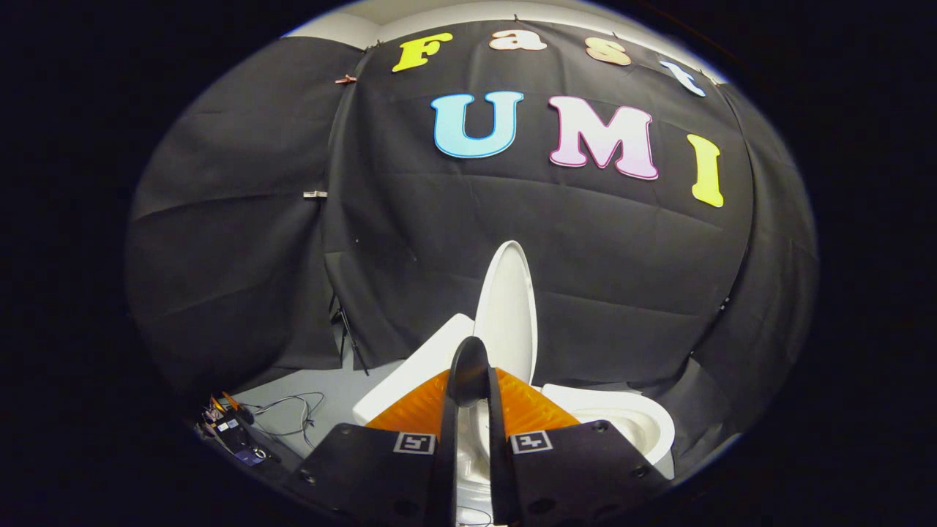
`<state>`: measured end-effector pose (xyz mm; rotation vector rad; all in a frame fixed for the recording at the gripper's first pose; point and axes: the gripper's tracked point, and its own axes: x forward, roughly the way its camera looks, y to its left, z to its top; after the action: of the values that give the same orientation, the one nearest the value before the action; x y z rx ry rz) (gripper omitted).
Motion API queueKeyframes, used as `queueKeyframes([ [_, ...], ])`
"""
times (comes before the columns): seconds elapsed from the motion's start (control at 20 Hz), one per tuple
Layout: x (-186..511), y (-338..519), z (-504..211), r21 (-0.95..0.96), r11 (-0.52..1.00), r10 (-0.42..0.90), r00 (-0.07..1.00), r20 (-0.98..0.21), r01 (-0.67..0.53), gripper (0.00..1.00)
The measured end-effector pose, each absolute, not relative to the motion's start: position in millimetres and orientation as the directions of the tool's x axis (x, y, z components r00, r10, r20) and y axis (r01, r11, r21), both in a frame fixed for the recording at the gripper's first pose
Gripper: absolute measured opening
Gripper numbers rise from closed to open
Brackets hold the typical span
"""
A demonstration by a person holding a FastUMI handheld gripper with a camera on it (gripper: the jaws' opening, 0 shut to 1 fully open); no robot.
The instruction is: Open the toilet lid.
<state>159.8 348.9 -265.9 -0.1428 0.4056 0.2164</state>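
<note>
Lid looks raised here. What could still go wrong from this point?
1. The toilet lid stands upright on edge just beyond the gripper, whose fingertips meet with nothing between them; unsupported, it might drop back onto the bowl.
2. Pulling back carelessly could nudge the lid forward.

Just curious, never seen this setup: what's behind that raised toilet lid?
Behind the upright lid hangs the black cloth wall; the white tank sits beside it. The closed tongs cover the lid's base and hinge.
</note>
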Motion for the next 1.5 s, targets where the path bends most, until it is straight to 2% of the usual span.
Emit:
queueKeyframes([
  [0.25,144.4,335.7,-237.6,-0.033,0.965,0.230,0.900,-0.370,-0.260,0.94],
  [0.45,131.8,307.6,-201.5,0.007,0.966,0.245,0.911,-0.332,-0.257,0.98],
  [0.7,111.4,246.8,-153.4,0.008,0.971,0.232,0.935,-0.267,-0.238,0.98],
  [1.15,66.6,91.4,-59.5,-0.062,0.995,0.075,0.990,-0.122,-0.083,0.98],
  [1.5,24.5,9.6,-14.8,-0.074,0.997,-0.008,0.999,-0.043,0.004,0.97],
])
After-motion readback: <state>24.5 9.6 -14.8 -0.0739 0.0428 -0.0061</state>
